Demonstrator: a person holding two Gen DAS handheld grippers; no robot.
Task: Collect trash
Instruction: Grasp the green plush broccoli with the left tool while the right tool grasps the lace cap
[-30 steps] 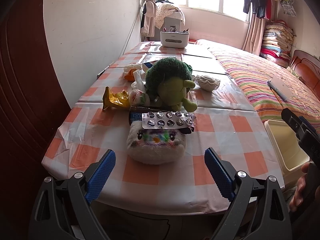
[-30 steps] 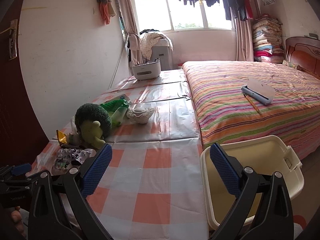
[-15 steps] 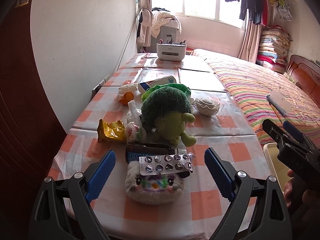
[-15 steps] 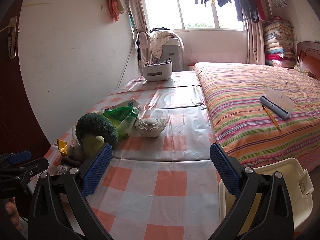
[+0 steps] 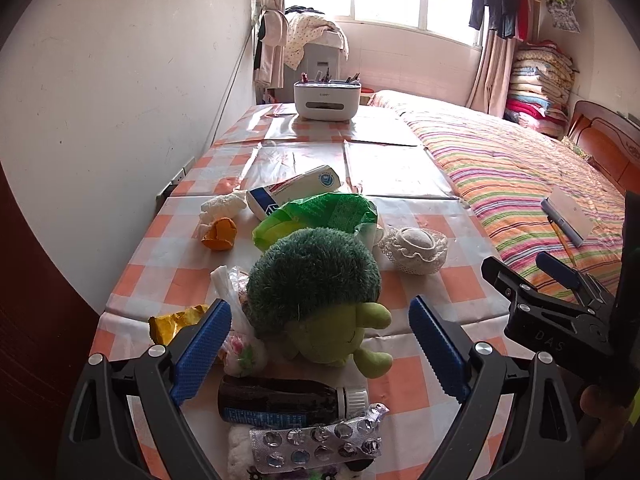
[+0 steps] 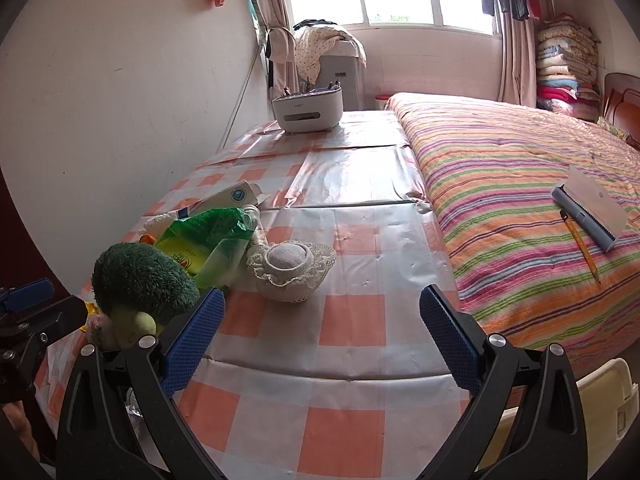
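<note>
Litter lies on the checked table (image 5: 400,392): a silver blister pack (image 5: 316,442), a dark bottle (image 5: 288,400) on its side, a yellow wrapper (image 5: 172,322), a green bag (image 5: 320,214), a white carton (image 5: 292,192), orange peel (image 5: 219,234) and crumpled tissue (image 5: 222,204). A broccoli plush (image 5: 316,292) sits among them. My left gripper (image 5: 320,350) is open over the bottle and plush, holding nothing. My right gripper (image 6: 320,340) is open above bare tablecloth (image 6: 344,320), right of the plush (image 6: 140,280) and green bag (image 6: 204,240).
A lace pincushion (image 6: 290,266) sits mid-table and a white organiser (image 5: 327,100) stands at the far end. A cream bin (image 6: 560,412) stands below the table's right edge. A striped bed (image 6: 520,200) with a notebook and pencil runs along the right.
Both grippers have moved forward over the table. The blister pack and fuzzy pouch slid to the left view's bottom edge; the bin dropped low in the right view.
</note>
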